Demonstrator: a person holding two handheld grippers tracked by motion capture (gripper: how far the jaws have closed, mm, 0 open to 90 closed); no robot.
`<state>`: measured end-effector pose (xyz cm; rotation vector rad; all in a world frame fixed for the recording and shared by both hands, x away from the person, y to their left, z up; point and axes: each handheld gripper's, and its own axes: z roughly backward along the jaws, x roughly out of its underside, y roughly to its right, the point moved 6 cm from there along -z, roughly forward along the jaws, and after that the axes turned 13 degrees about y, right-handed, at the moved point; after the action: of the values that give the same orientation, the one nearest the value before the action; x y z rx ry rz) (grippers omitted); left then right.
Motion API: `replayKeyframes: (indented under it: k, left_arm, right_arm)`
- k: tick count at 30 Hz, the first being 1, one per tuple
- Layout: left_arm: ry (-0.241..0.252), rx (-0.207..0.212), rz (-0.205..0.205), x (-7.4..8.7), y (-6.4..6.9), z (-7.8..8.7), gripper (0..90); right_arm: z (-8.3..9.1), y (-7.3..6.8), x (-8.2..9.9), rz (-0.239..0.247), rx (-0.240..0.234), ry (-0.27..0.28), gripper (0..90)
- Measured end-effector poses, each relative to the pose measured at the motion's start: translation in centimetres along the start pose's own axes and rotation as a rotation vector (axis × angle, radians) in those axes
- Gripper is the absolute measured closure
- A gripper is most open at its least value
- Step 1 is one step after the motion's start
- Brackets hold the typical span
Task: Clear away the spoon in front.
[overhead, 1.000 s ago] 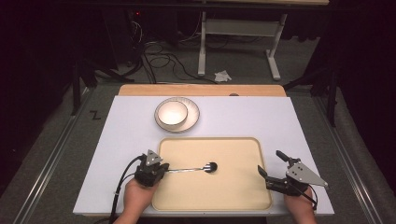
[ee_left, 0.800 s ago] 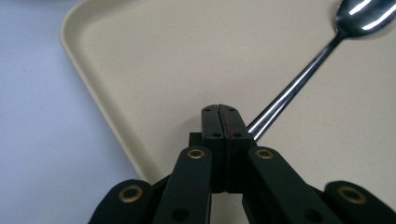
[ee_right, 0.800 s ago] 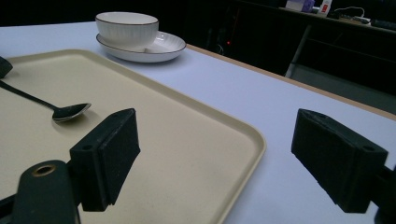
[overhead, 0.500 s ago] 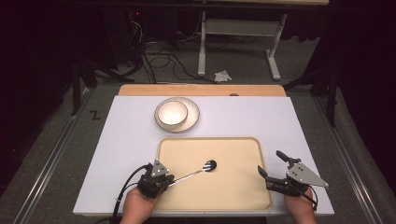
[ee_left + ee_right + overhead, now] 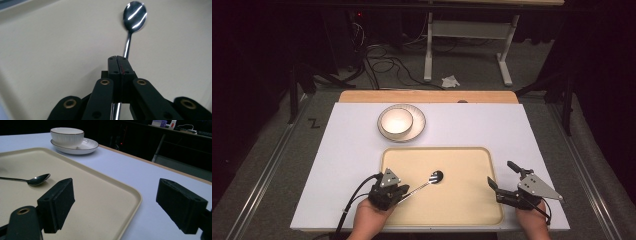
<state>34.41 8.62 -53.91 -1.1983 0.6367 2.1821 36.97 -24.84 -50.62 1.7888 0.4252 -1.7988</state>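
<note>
Left gripper [image 5: 404, 192]: jaws pressed together on the handle of the spoon [image 5: 130, 37], pinching it near its rear end; in the left gripper view the handle running out past the jaw tips, the bowl well beyond them, mirror-bright and face up. Spoon seen from the high view as a thin shaft slanting away from the jaws to a dark bowl [image 5: 436, 176] over the tray [image 5: 462, 210]; whether the bowl touches the tray surface cannot be told. Tray: cream, rimmed, lying under and ahead of the left jaws. Right gripper [image 5: 502, 175]: jaws spread wide, nothing between them, straddling the tray's right rim, one jaw over the tray, the other over the white table [image 5: 532, 130]. In the right gripper view, spoon bowl [image 5: 38, 179] off to the left of the left-hand jaw, well apart from it. Bowl [image 5: 395, 121]: white, seated on a plate [image 5: 417, 127], on the table beyond the tray, far ahead of both pairs of jaws. Hands gripping each tool at the near table edge.
</note>
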Motion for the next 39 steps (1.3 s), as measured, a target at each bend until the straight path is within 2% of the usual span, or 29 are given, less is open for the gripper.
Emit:
replayKeyframes:
  k: [1,4,9,14,17,19,23,31,33,34,36,39]
  left_arm:
    - [0.003,0.007,-0.009,-0.3,0.3,-0.3,90.0]
    - [0.016,0.037,0.005,-1.3,1.2,-1.8,90.0]
    - [-0.026,0.057,0.003,-1.6,2.2,-4.7,90.0]
    - [-0.061,0.047,0.007,-1.5,2.5,-6.4,90.0]
    - [-0.058,0.033,0.001,-1.7,2.4,-6.6,90.0]
    - [-0.063,0.025,-0.004,-1.8,1.9,-6.6,90.0]
    - [-0.065,-0.004,0.018,-1.8,0.5,-6.3,90.0]
    - [-0.066,-0.088,0.067,-1.8,-2.8,-5.5,90.0]
    - [-0.041,-0.089,0.075,-2.0,-3.1,-5.0,90.0]
    - [-0.024,-0.083,0.072,-2.1,-3.0,-4.5,90.0]
    - [-0.005,-0.082,0.040,-2.2,-2.9,-3.1,90.0]
    - [-0.033,-0.103,-0.019,-1.1,-2.9,-0.9,90.0]
  right_arm:
    - [0.0,0.0,0.0,0.001,0.001,0.002,15.8]
    - [0.1,0.1,0.0,0.010,0.005,-0.003,15.8]
    - [0.2,0.1,0.0,0.013,0.004,0.003,15.7]
    - [0.1,0.2,0.1,0.011,0.001,0.002,15.7]
    - [0.1,0.2,0.0,0.012,0.001,0.007,15.7]
    - [0.2,0.2,0.0,0.013,0.003,0.005,15.7]
    - [0.1,0.2,0.1,0.011,0.001,0.002,15.7]
    - [0.1,0.2,0.1,0.010,0.000,0.003,15.7]
    - [0.1,0.2,0.1,0.009,-0.002,0.003,15.7]
    - [0.1,0.2,0.1,0.008,0.001,0.001,15.7]
    - [0.1,0.2,0.1,0.008,0.003,0.006,15.7]
    - [0.2,0.3,0.1,0.009,0.004,0.007,15.7]
